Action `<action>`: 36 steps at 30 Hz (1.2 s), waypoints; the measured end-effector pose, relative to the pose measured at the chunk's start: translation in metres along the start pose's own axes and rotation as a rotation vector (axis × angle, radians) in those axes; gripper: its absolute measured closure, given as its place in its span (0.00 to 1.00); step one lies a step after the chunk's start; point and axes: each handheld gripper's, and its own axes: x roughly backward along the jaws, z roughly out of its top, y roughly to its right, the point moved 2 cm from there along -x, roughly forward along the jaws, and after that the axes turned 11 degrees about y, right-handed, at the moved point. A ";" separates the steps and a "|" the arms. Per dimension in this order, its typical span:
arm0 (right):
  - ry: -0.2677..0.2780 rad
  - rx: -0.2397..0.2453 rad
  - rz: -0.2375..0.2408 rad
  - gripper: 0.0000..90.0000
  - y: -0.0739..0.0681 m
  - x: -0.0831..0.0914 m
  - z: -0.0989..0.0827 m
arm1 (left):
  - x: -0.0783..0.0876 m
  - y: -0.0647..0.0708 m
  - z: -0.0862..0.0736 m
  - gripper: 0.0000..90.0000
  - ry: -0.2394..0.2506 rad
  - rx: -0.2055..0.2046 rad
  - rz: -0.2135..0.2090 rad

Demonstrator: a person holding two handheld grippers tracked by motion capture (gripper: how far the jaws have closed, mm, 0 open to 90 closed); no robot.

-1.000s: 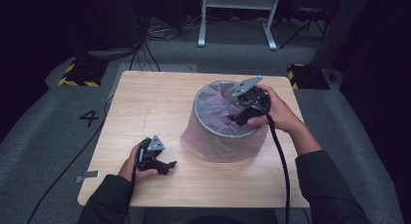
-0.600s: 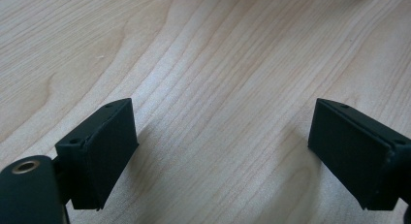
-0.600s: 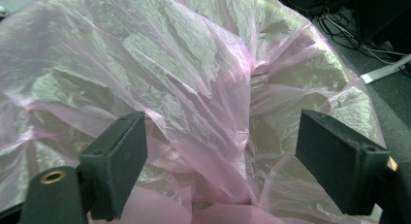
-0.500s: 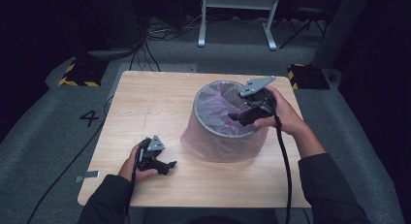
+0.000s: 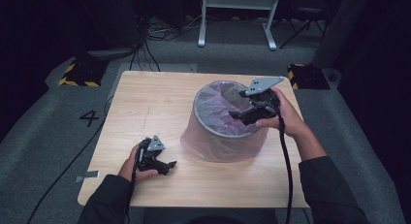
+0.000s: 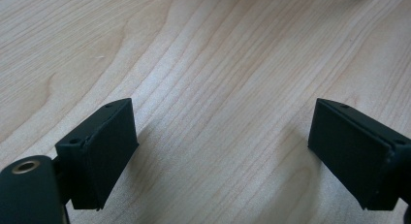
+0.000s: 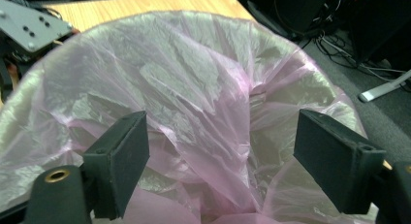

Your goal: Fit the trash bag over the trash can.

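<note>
Step in hand: seating the pink liner [image 7: 194,103] inside the bin [image 5: 225,122], which stands right of centre on the table [image 5: 145,103]. My right gripper [image 5: 242,115] hovers over the bin mouth, jaws wide, nothing between them. My left gripper [image 5: 165,166] rests near the table's front edge, jaws wide, empty. Next, I judge, comes lowering the right jaws and pressing loose film down.

A black numeral "4" [image 5: 89,118] on the grey floor left of the table [image 5: 145,103].
</note>
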 end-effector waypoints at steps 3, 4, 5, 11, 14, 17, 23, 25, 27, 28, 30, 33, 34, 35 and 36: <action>0.017 -0.011 -0.013 0.23 0.000 0.003 0.000 | 0.000 0.000 0.000 0.11 0.000 0.000 0.000; 0.021 -0.015 -0.018 0.23 0.001 0.004 -0.001 | 0.000 0.000 0.000 0.11 0.000 0.000 0.000; 0.030 -0.020 -0.018 0.23 0.001 0.005 -0.001 | 0.000 0.000 0.000 0.11 0.000 0.000 0.000; 0.039 -0.011 -0.047 0.24 -0.001 0.012 -0.002 | 0.000 0.000 0.000 0.11 0.000 0.000 0.000; 0.042 -0.009 -0.052 0.24 -0.002 0.017 -0.003 | 0.000 0.000 0.000 0.11 0.000 0.000 0.000; 0.048 0.001 -0.059 0.24 -0.004 0.023 -0.003 | 0.000 0.000 0.000 0.11 0.000 0.000 0.000; 0.049 -0.002 -0.073 0.24 -0.003 0.036 -0.007 | 0.000 0.000 0.000 0.11 0.000 0.000 0.005; 0.044 0.005 -0.080 0.24 -0.003 0.040 -0.009 | 0.000 0.000 0.000 0.11 0.001 -0.001 0.007; 0.043 0.000 -0.088 0.24 -0.003 0.044 -0.012 | 0.000 0.000 0.000 0.11 -0.002 -0.001 0.007; 0.046 0.002 -0.092 0.24 -0.003 0.047 -0.012 | 0.000 0.000 0.000 0.11 0.001 -0.001 0.008; 0.051 -0.002 -0.094 0.24 -0.003 0.051 -0.014 | 0.000 0.000 0.000 0.11 -0.001 -0.001 0.006; 0.047 -0.007 -0.110 0.24 -0.002 0.057 -0.018 | 0.000 0.000 0.000 0.11 0.000 -0.001 0.008; 0.044 -0.009 -0.116 0.24 -0.001 0.058 -0.020 | 0.000 0.000 0.000 0.11 0.000 0.000 0.008; 0.041 -0.009 -0.121 0.24 -0.001 0.059 -0.021 | 0.000 0.000 0.000 0.11 -0.002 0.000 0.007; 0.038 -0.006 -0.122 0.23 -0.001 0.060 -0.023 | 0.000 0.000 0.000 0.11 0.000 0.000 0.008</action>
